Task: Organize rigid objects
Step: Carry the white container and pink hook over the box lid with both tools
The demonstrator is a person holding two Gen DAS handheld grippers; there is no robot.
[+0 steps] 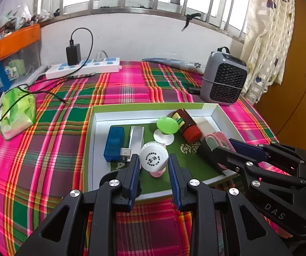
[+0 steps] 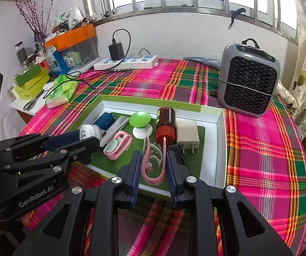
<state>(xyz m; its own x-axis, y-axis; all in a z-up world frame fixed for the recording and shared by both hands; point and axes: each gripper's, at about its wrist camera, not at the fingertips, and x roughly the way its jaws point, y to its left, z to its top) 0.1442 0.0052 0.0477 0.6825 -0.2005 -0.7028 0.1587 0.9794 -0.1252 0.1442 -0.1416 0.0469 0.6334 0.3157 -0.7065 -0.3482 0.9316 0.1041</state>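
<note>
Left gripper [image 1: 154,163] is clamped on a small white-capped bottle [image 1: 153,156], held over the near part of the tray [image 1: 93,128]; round black print on the cap is seen but not readable. Right gripper [image 2: 152,160] is closed on a pink curved clip [image 2: 153,166], held above the tray's near edge. "GenRobot.AI" is read on the left gripper body in the right wrist view, "DAS" on the right gripper body in the left wrist view.

Inside the tray, on its green liner: a blue USB dongle [image 1: 114,143] at the left, touching a silver bar [image 1: 136,137]; a green knob on a white base [image 1: 166,128] at centre; a brown bottle with a red cap [image 1: 186,123] lying on its side, its green label too small to read; a white plug adapter [image 2: 187,133] just beside that bottle, near the right wall; a pink-and-mint clip [image 2: 116,147] near the left gripper. Little free liner is left; open space is seen mainly along the near edge.

Plaid cloth [image 1: 46,149] is bare left and right of the tray. Farther back, a grey fan heater [image 1: 224,79] stands just beyond the tray's far right corner, a green packet [image 1: 18,111] lies well to the left, and a white power strip [image 1: 84,67] with a black charger sits against the wall.
</note>
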